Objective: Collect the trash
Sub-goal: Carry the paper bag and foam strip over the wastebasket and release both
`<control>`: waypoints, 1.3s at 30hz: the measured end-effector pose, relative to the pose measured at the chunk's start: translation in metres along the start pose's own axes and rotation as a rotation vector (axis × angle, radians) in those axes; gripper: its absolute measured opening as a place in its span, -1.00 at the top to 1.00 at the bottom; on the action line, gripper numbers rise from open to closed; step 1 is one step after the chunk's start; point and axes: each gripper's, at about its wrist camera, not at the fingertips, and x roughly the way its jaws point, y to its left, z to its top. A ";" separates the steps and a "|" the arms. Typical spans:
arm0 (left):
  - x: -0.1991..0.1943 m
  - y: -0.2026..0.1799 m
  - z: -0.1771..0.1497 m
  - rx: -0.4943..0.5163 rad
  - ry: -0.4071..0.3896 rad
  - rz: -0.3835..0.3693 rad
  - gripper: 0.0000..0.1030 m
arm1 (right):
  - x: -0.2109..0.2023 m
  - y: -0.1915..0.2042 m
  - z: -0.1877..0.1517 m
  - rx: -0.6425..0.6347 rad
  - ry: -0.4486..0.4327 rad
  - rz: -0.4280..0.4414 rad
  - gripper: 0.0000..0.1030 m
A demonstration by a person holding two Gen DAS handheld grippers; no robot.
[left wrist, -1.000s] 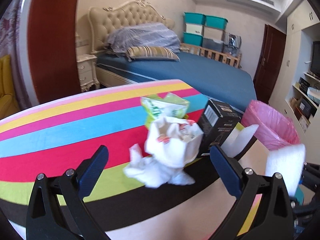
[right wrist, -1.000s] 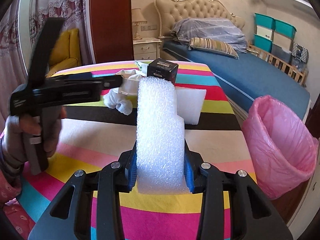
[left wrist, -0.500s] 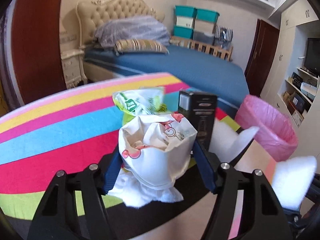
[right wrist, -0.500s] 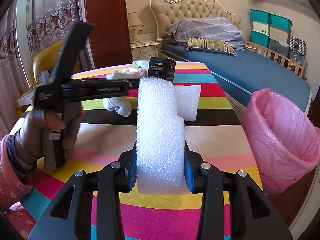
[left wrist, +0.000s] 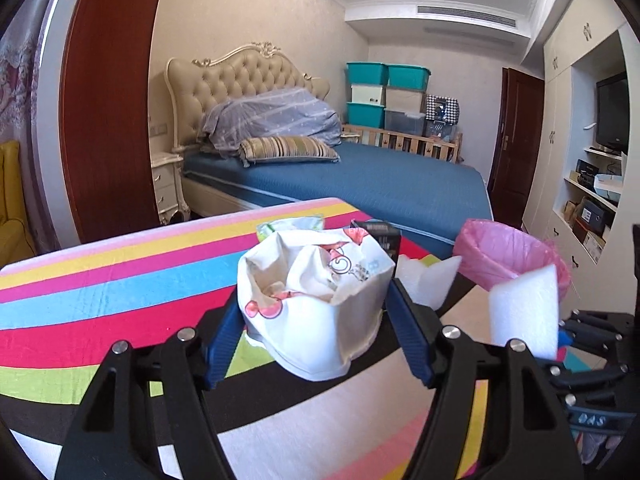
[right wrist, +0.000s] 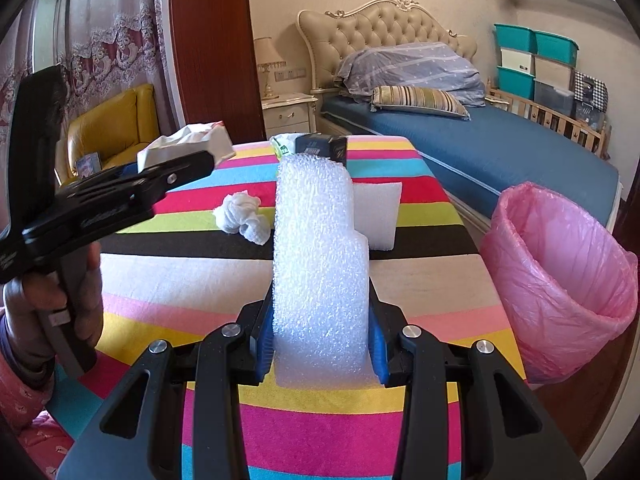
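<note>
My left gripper is shut on a crumpled white paper bag with red cartoon print and holds it above the striped table; the bag also shows in the right wrist view. My right gripper is shut on a white foam block, also visible in the left wrist view. A crumpled white tissue, a second foam piece, a black box and a green wrapper lie on the table. A bin with a pink liner stands at the table's right edge.
A bed with a blue cover lies beyond the table. A nightstand and a yellow armchair stand at the back left. Shelves and a dark door are on the right.
My left gripper closed on the paper bag and lifted it off the table, leaving the white tissue behind. My right gripper kept hold of the foam block and stayed almost still.
</note>
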 end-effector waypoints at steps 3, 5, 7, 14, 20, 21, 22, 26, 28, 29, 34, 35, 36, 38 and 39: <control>-0.006 -0.009 0.000 0.023 -0.019 -0.007 -0.31 | -0.003 -0.006 0.000 0.009 -0.013 -0.008 0.29; -0.008 -0.017 0.000 0.036 -0.029 -0.016 -0.31 | -0.007 -0.009 -0.001 0.016 -0.022 -0.016 0.29; -0.009 -0.021 0.000 0.046 -0.035 -0.025 -0.31 | -0.011 -0.016 0.000 0.030 -0.036 -0.026 0.29; -0.008 -0.048 -0.001 0.087 -0.044 -0.058 -0.32 | -0.026 -0.040 0.003 0.076 -0.081 -0.062 0.29; -0.001 -0.070 0.004 0.124 -0.048 -0.101 -0.32 | -0.041 -0.062 0.006 0.097 -0.120 -0.100 0.29; 0.001 -0.074 0.006 0.129 -0.046 -0.110 -0.32 | -0.043 -0.066 0.007 0.098 -0.126 -0.107 0.29; 0.004 -0.079 0.008 0.134 -0.044 -0.119 -0.32 | -0.046 -0.070 0.008 0.099 -0.132 -0.117 0.29; 0.013 -0.097 0.014 0.164 -0.044 -0.151 -0.32 | -0.055 -0.089 0.011 0.098 -0.149 -0.153 0.29; 0.020 -0.109 0.019 0.180 -0.041 -0.176 -0.32 | -0.059 -0.099 0.012 0.103 -0.157 -0.167 0.29; 0.024 -0.116 0.021 0.188 -0.038 -0.191 -0.32 | -0.059 -0.105 0.013 0.105 -0.159 -0.175 0.29; 0.046 -0.138 0.031 0.205 -0.027 -0.232 -0.32 | -0.066 -0.142 0.019 0.127 -0.177 -0.209 0.29; 0.051 -0.144 0.033 0.208 -0.025 -0.242 -0.32 | -0.067 -0.150 0.019 0.133 -0.178 -0.213 0.28; 0.056 -0.149 0.035 0.210 -0.021 -0.252 -0.32 | -0.067 -0.157 0.021 0.138 -0.180 -0.216 0.28; 0.064 -0.157 0.037 0.217 -0.015 -0.271 -0.32 | -0.068 -0.175 0.024 0.155 -0.186 -0.219 0.28; 0.071 -0.163 0.040 0.220 -0.009 -0.284 -0.32 | -0.068 -0.181 0.025 0.160 -0.186 -0.223 0.28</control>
